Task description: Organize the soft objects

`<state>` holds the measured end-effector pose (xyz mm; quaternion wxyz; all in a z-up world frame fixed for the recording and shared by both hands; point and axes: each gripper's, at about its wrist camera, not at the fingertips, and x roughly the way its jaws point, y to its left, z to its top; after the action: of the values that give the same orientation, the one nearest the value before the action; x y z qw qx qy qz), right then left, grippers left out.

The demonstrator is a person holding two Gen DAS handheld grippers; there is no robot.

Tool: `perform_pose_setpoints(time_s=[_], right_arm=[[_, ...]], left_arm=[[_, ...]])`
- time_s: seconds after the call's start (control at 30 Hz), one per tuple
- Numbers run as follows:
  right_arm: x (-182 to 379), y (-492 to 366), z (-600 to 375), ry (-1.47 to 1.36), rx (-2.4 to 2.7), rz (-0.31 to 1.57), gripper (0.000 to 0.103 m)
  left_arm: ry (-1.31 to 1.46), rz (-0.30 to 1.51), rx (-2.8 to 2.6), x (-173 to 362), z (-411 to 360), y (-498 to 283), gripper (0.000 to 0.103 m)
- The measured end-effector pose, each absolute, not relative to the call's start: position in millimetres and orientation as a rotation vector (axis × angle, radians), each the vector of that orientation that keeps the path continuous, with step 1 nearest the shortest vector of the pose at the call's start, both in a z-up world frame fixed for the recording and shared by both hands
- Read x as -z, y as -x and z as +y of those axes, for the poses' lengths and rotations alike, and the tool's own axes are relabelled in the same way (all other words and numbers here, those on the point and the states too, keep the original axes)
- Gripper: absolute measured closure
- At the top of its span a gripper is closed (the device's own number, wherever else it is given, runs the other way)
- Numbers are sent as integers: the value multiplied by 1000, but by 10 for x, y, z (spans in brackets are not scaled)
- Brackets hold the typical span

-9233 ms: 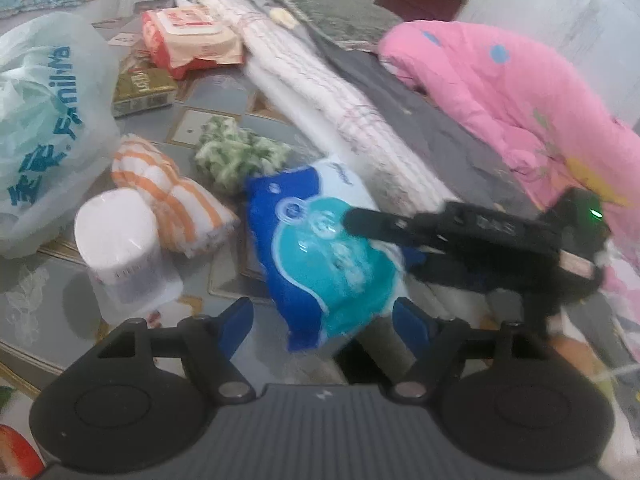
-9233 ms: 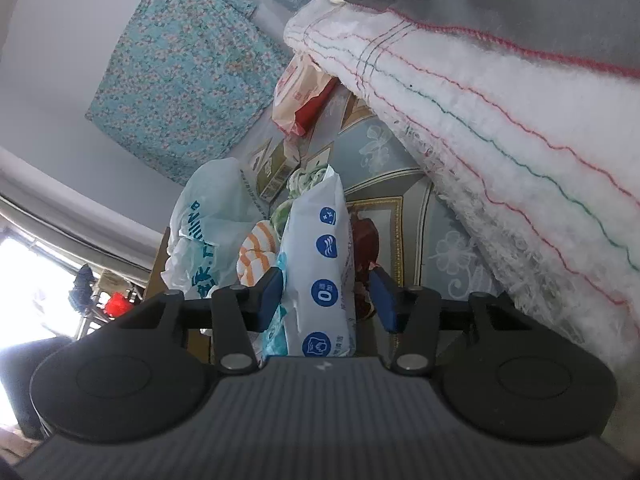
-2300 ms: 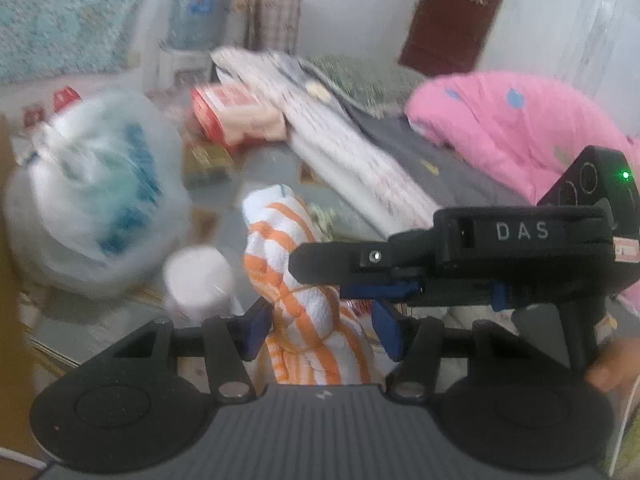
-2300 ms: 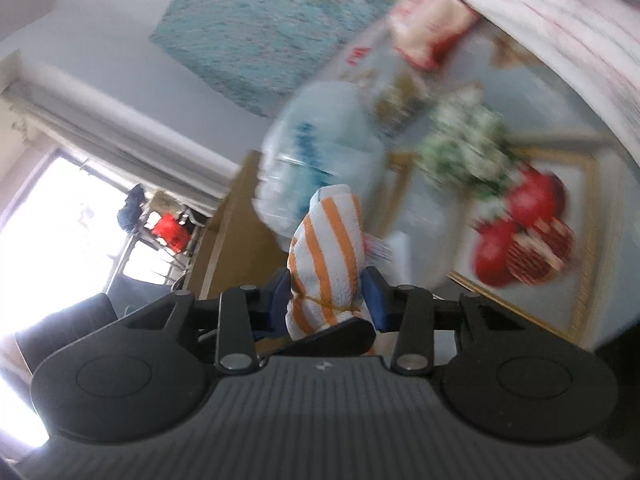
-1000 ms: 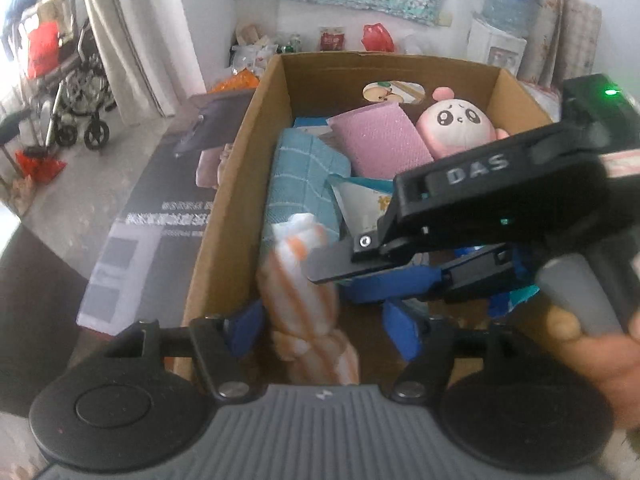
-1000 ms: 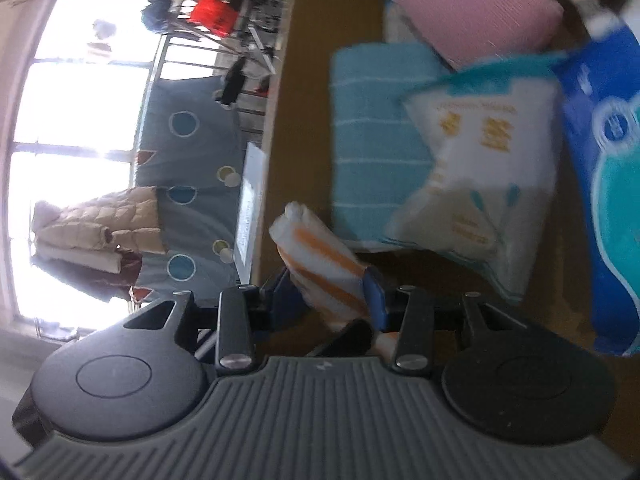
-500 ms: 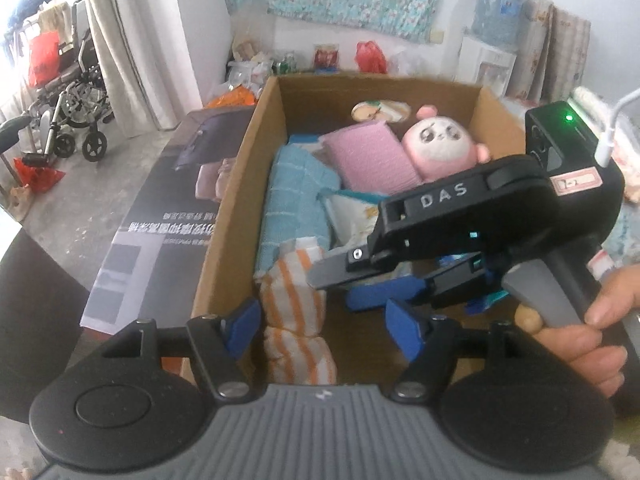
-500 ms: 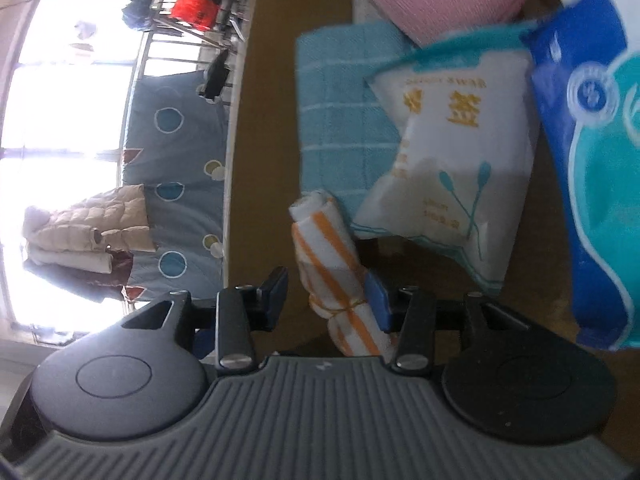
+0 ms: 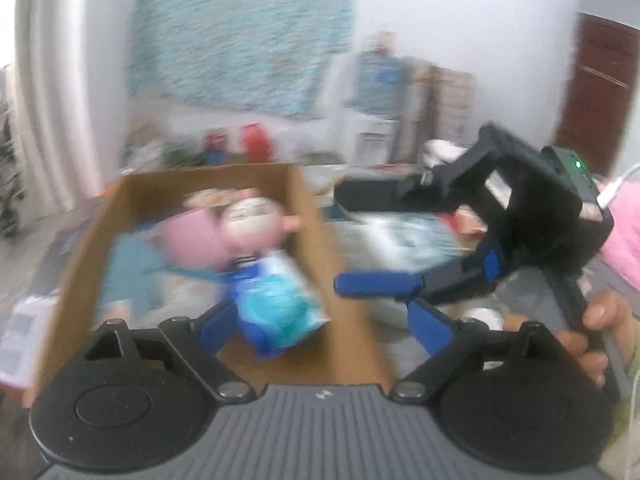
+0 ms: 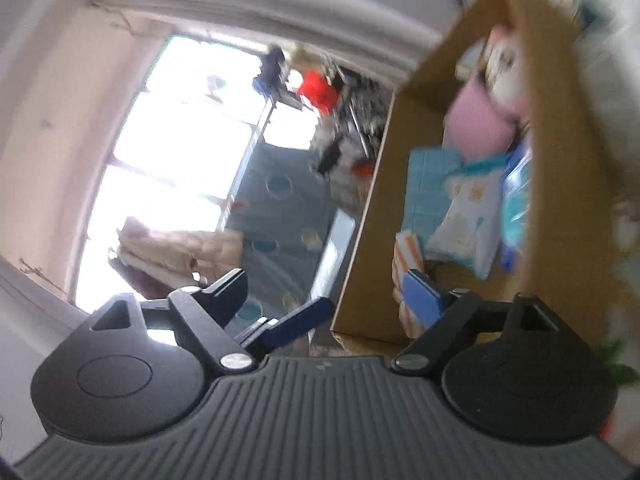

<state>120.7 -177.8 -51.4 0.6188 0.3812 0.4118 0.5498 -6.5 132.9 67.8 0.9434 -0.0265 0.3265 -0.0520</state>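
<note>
Both the left tongs and the right tongs are spreading open, nothing between them. Ahead of them, the brown cardboard box holds the orange-striped rolled towel, blue wipes pack and pink plush toy. More may remain outside.

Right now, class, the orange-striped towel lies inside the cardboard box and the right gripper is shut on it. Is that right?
Not quite. The orange-striped towel does lie inside the cardboard box, but the right gripper is not shut on it: its jaws are opening, with nothing between them. The right wrist view shows this.
</note>
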Motion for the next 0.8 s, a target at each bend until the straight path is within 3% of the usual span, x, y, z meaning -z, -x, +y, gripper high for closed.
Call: perform_pose_setpoints(time_s=[0.3, 0.43, 0.8], right_arm=[[440, -849, -3250, -824, -1061, 630, 9], [718, -863, -3484, -648, -791, 684, 8], [1040, -938, -3070, -280, -655, 772, 8]], left_arm=[[-56, 645, 346, -350, 262, 13, 9], [-65, 739, 399, 99, -90, -129, 10], [-42, 854, 360, 850, -208, -450, 31]])
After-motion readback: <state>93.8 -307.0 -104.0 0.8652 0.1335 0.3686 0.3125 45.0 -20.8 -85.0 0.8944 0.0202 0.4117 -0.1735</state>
